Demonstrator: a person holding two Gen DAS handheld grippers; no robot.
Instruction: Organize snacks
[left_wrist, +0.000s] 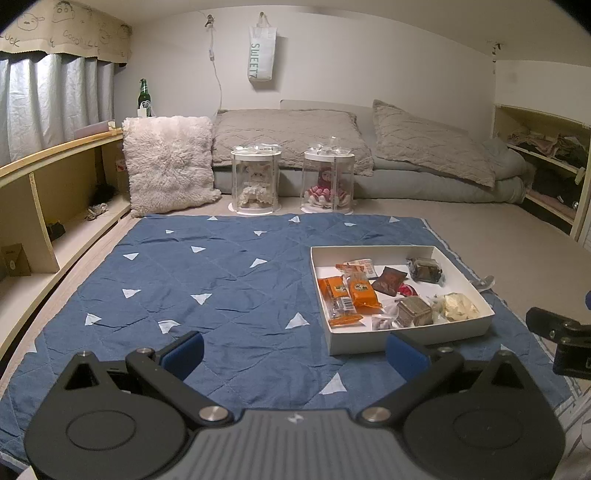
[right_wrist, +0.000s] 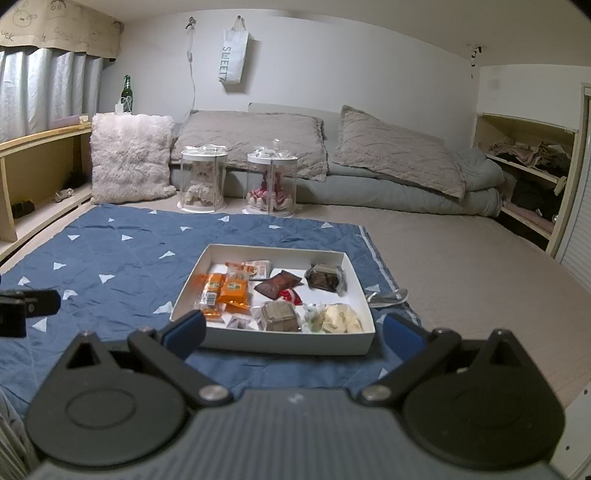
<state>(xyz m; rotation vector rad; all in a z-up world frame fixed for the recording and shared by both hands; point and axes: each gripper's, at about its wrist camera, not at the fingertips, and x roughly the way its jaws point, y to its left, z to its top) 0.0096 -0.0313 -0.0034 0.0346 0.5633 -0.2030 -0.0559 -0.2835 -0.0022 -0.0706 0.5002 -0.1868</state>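
A white shallow box sits on the blue quilted mat. It holds several snacks: orange packets, a brown packet, dark wrapped cakes and a pale bag. My left gripper is open and empty, hovering above the mat to the left of the box. My right gripper is open and empty, just in front of the box's near wall; its body shows at the right edge of the left wrist view.
Two clear cylinders with dolls stand at the mat's far edge. A fluffy cushion leans at left, bedding and pillows lie behind. Wooden shelves run along the left, and another shelf at right. A crumpled wrapper lies right of the box.
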